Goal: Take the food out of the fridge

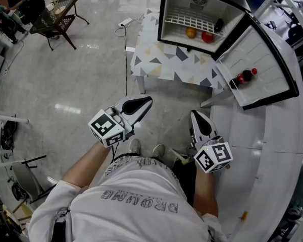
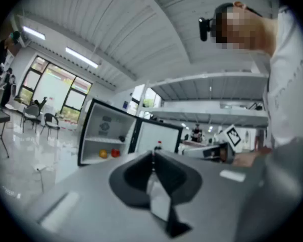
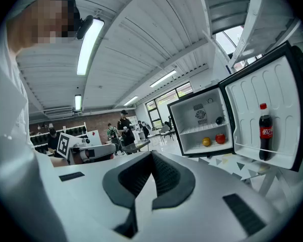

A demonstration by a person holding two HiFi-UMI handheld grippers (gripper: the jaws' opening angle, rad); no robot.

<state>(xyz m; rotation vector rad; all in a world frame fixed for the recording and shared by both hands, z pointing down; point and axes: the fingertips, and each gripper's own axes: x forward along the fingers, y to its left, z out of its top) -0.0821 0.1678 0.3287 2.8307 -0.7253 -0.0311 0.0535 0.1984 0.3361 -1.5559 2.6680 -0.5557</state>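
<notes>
— How is the room lit?
— Brightly, by a ceiling lamp and windows; glare is seen on the floor.
— Sharpness?
— The fridge is blurred in the left gripper view; edges are bent and darkened in both gripper views.

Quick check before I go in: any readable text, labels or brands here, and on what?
"DROWNG", roughly, seen upside down: shirt.
Bottle label: red, too small to read.
Round mark on fridge back wall: blurred.
Left gripper and right gripper: square markers only, no words.
</notes>
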